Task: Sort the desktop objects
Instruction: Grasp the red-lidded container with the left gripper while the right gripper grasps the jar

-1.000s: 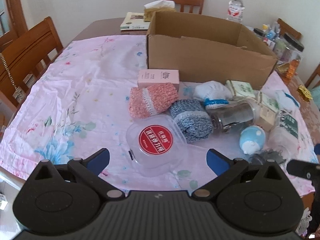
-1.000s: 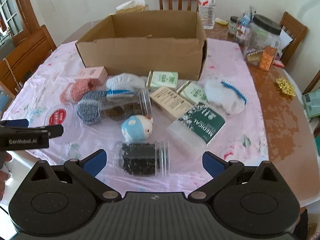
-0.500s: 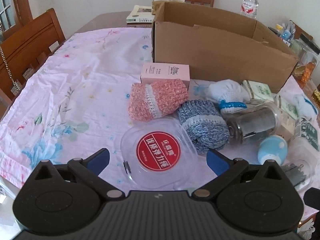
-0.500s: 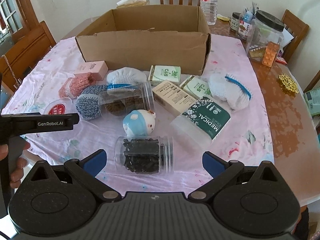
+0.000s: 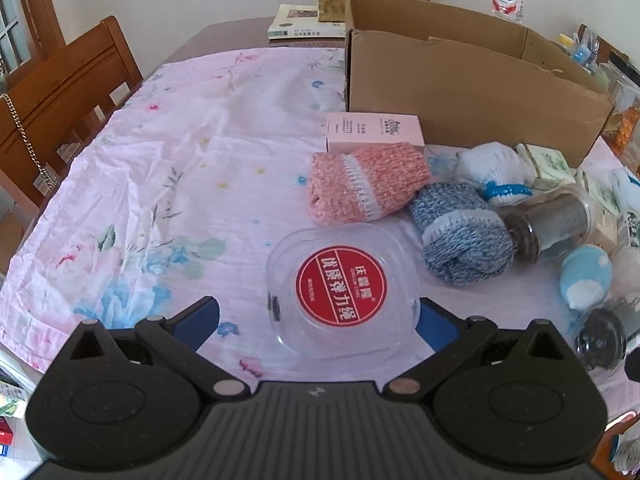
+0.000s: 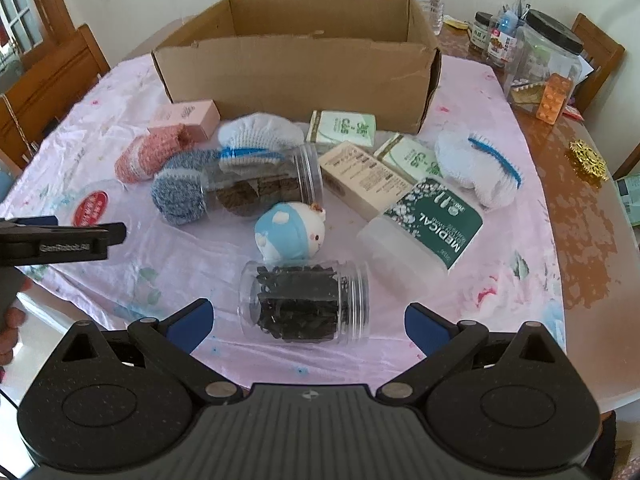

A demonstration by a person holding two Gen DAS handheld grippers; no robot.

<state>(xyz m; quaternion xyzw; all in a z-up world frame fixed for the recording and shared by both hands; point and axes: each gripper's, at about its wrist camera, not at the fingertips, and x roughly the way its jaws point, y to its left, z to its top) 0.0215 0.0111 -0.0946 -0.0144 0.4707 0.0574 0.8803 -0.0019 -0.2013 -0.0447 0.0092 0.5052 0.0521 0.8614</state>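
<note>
My left gripper (image 5: 318, 318) is open, its blue pads on either side of a clear plastic container with a red round label (image 5: 342, 290). Beyond it lie a pink knitted piece (image 5: 366, 182), a blue knitted piece (image 5: 460, 232) and a pink carton (image 5: 374, 130). My right gripper (image 6: 308, 324) is open just short of a clear jar of dark pieces (image 6: 304, 304) lying on its side. An open cardboard box (image 6: 300, 64) stands at the back. The left gripper's body (image 6: 60, 240) shows at the right wrist view's left edge.
On the pink floral cloth (image 5: 160, 184) lie a blue-and-white plush (image 6: 290, 232), a second jar (image 6: 260, 184), white knitted pieces (image 6: 476, 168), green and cream cartons (image 6: 344, 128) and a green "MEDICAL" pack (image 6: 432, 220). Jars (image 6: 540, 52) crowd the right; wooden chairs (image 5: 60, 92) stand left.
My left gripper has moved forward, so the red-labelled container now sits between its pads. My right gripper has come closer to the jar of dark pieces.
</note>
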